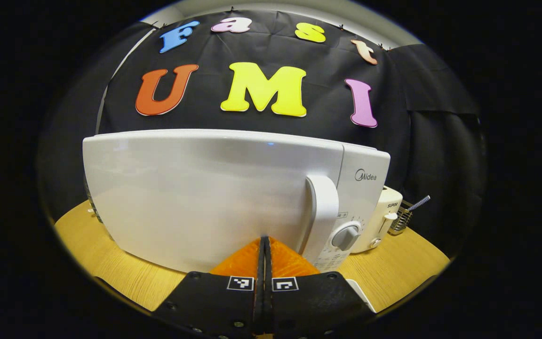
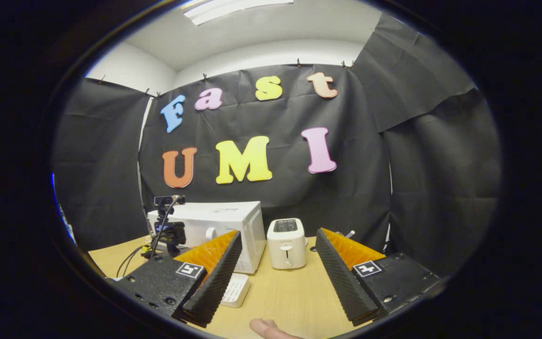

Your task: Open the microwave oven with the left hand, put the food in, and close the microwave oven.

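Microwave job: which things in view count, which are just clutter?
Job:
- microwave oven, door shut
- its handle
- left hand-held gripper, shut, close to the door
- right hand-held gripper, open, holding nothing

Lying about:
- toaster
- wire basket
- small white thing on the table

Bright, sharp views, ceiling light (image 2: 233,9) overhead, soft glare on microwave (image 1: 205,197), fisheye-bent edges

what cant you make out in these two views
- Inside of the microwave: left gripper view, hidden behind its shut door.
- Food: right gripper view, a white thing on the table is partly covered by the right tongs' finger; what it is, unclear.
- Dial markings: left gripper view, too small.
- Fingertip: right gripper view, cut off by the bottom edge.
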Tool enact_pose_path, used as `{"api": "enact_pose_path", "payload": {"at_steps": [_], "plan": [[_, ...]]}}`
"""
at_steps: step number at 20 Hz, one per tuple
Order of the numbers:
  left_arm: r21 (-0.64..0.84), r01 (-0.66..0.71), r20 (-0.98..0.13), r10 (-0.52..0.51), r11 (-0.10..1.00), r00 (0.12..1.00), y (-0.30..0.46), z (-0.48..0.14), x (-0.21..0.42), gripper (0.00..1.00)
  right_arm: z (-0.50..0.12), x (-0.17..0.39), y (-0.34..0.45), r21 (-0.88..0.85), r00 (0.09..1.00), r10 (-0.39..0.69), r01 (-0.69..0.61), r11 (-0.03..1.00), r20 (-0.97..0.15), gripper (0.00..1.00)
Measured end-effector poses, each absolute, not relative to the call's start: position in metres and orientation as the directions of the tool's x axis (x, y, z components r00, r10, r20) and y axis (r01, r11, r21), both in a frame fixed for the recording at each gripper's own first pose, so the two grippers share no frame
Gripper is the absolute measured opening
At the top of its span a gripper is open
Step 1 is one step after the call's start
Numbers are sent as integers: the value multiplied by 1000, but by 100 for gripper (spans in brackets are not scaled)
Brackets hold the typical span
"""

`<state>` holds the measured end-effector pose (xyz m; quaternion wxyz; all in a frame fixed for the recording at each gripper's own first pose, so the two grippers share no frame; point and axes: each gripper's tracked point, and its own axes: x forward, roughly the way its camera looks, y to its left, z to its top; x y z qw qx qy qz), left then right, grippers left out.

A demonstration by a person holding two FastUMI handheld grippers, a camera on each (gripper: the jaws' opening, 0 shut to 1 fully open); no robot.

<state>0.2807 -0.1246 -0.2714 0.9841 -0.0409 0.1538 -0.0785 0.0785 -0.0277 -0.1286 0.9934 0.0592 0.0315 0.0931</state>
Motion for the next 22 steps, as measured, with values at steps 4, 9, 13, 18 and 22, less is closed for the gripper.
{"api": "enact_pose_path", "payload": {"at_steps": [4, 9, 13, 18, 22], "plan": [[-92, 133, -338, -157, 987, 928, -117, -266, 262, 0, -122, 63, -30, 103, 986, 155, -149, 983, -54, 100], [-49, 121, -301, -130, 991, 945, -102, -219, 209, 35, -116, 39, -20, 105, 987, 146, -138, 985, -68, 100], [-41, 120, -262, -126, 992, 957, -93, -181, 161, 94, -105, 15, -12, 112, 987, 147, -141, 984, -56, 100], [-16, 96, -203, -98, 995, 974, -71, -131, 93, 95, -85, -15, -4, 103, 991, 133, -129, 986, -33, 100], [-2, 54, -153, -53, 999, 987, -51, -88, 45, 95, -72, -35, 5, 82, 993, 118, -116, 990, -21, 89]]}}
